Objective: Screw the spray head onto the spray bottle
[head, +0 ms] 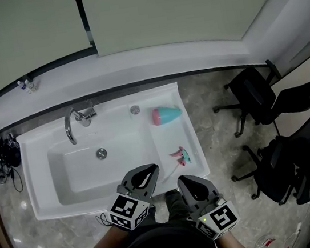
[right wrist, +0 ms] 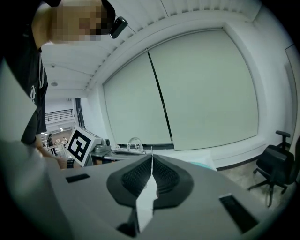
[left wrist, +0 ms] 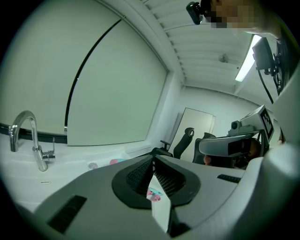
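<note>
The left gripper and right gripper were both shut tight and empty at the near edge of the white sink, on whose right ledge the teal spray bottle lay on its side, with the pink-and-teal spray head apart from it, nearer the grippers.

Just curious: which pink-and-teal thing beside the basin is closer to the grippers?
The small spray head at the front; the larger spray bottle lies on its side farther back.

Sink (chrome faucet), black chairs
</note>
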Demonstrator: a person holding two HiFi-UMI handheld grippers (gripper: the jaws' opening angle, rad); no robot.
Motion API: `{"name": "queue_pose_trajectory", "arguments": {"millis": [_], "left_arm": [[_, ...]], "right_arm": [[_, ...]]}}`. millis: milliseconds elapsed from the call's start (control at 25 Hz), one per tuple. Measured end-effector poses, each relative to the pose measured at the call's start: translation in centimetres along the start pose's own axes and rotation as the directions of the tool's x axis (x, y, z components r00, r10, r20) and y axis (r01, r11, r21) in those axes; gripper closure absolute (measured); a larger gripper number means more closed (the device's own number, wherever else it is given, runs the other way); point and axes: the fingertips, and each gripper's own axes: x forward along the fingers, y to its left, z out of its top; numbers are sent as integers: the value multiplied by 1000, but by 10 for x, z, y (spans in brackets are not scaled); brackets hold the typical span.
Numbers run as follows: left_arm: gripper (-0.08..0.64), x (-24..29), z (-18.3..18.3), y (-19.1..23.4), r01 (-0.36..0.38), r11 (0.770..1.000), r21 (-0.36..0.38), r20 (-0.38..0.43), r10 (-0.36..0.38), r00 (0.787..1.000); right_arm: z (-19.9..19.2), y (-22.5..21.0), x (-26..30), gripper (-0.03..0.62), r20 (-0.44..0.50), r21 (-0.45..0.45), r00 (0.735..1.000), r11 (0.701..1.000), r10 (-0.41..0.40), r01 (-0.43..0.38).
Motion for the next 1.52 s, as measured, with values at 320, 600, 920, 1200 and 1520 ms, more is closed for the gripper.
{"name": "queue_pose_trajectory", "arguments": {"millis": [320,600,920,1200,1520], "left_arm": [[552,88,-20,59,-34,998,44,-39,36,999],[362,177,-58,124,14,989,145,-69,-4,998],[177,239,-91,186,137,955,262,-144,-101,984],[29,277,-113,198,254,920,298,-215,-195,957],[29,298,-126,197,336,887,316,-268,-257,929]], "right_arm": [[-21,-70,45,591,-106,31,992,997,67,-64],[-41,-126,74,591,-143,105,984,991,103,-88],[-79,-156,96,591,-232,169,964,982,126,-88],[-97,-173,106,591,-280,199,952,978,124,-69],[-121,-185,109,591,-332,221,934,974,129,-56]]}}
